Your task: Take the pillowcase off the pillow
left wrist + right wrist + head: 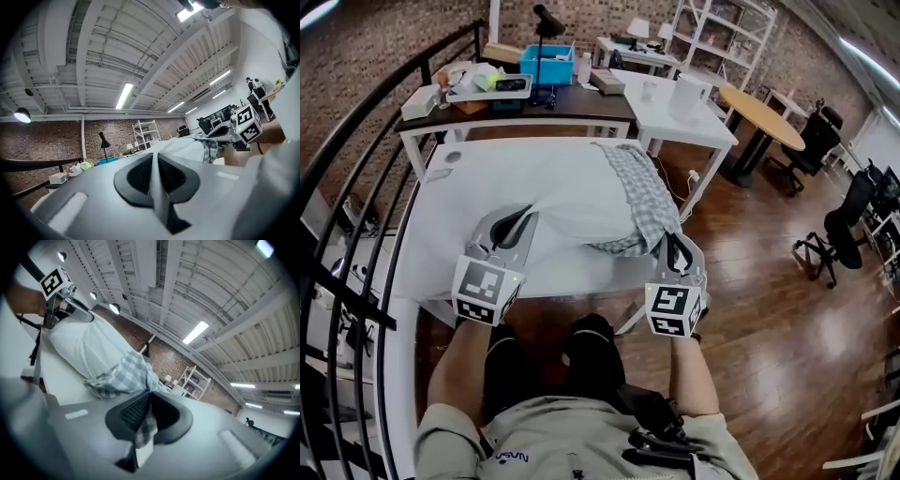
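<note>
You grip pillow (pixel 572 202) and pillowcase (pixel 642 197), one in each hand.
Your left hand-held gripper (pixel 523 214) is closed tight on the white pillow's 8 o'clock corner; your right hand-held gripper (pixel 672 246) is clamped on the checked pillowcase, bunched at the pillow's 3 o'clock end on the tabletop (pixel 441 244).

The white pillow (pixel 567 211) lies flat on the white table (pixel 441 216), its length running from 9 to 3 o'clock, and most of it is bare. The grey-and-white checked pillowcase (pixel 642 192) is bunched over the 3 o'clock end only — a crumpled band running from 12 towards 6 o'clock. The pillow's 9 o'clock corner is drawn to a point, pinched in the left gripper (pixel 523 216). A fold at the pillowcase's 5 o'clock edge is clamped in the right gripper (pixel 671 244).
</note>
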